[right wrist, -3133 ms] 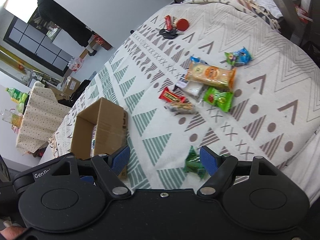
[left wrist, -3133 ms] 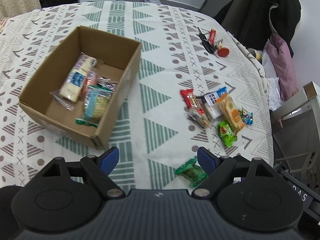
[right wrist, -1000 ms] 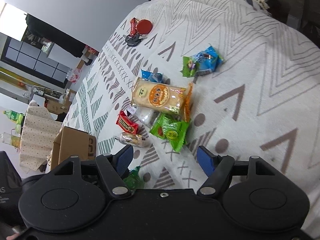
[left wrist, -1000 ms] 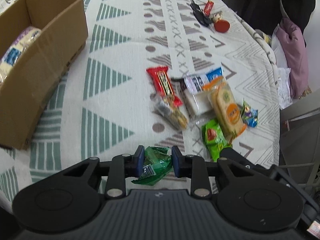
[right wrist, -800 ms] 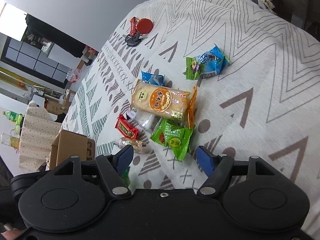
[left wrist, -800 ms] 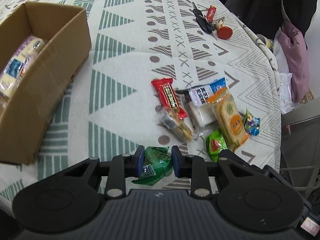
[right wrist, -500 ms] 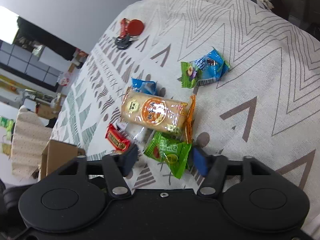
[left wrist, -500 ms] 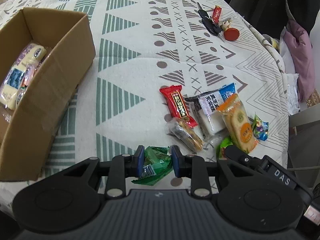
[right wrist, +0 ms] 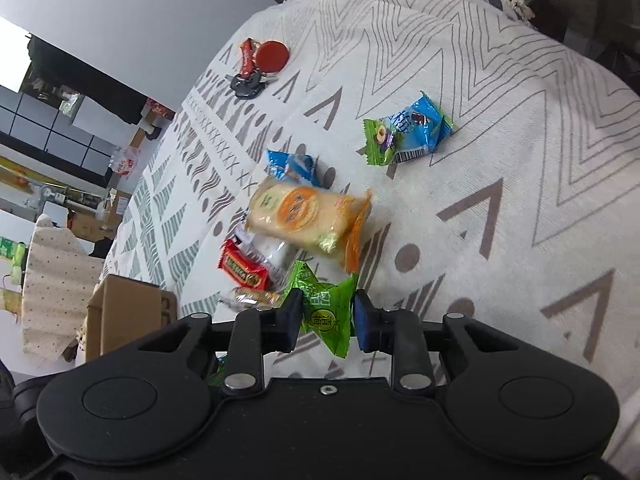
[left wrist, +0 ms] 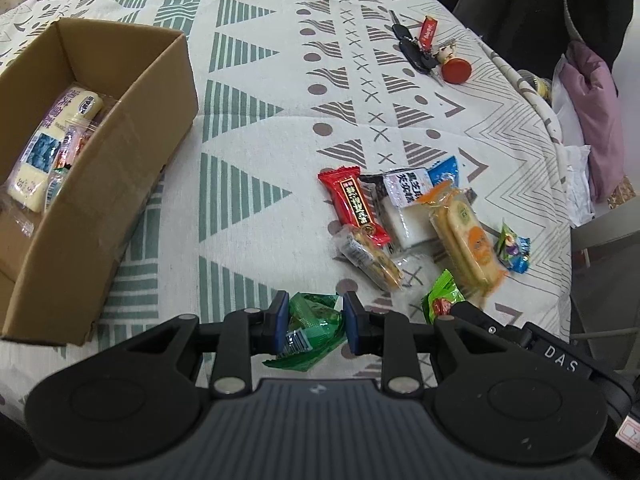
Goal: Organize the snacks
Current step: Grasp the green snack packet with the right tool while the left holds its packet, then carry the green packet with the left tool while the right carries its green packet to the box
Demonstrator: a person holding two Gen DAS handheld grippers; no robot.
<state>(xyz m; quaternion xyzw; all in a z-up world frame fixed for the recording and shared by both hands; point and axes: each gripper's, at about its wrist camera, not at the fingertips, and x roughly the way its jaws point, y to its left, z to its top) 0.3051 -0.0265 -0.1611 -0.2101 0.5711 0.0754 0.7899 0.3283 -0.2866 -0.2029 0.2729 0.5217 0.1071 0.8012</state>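
Gripping a dark green snack packet (left wrist: 308, 326) across its crumpled middle, the left claw (left wrist: 312, 322) has its blue pads pressed in on both sides, which keeps the slack wrapper from sliding out; the packet looks lifted clear of the tabletop (left wrist: 260, 128), probably ready to travel to the cardboard box (left wrist: 120, 128) to the left. The right claw (right wrist: 326, 316) is narrowed onto a bright green packet (right wrist: 326, 306), pinching it at the near edge of the pile, the easiest piece to reach; whether this one has left the cloth I cannot tell. Just beyond it lie the loose snacks: a yellow-and-orange biscuit pack (right wrist: 304, 216) partly overlapping a white packet (left wrist: 404, 208), a red bar (left wrist: 354, 204) touching a clear-wrapped bar (left wrist: 370, 258), and a blue-and-green sweet (right wrist: 408, 130) a little apart. The box already holds several packets, so it is evidently the collecting place. A bunch of keys (left wrist: 424, 50) sits well apart, not part of the sorting.
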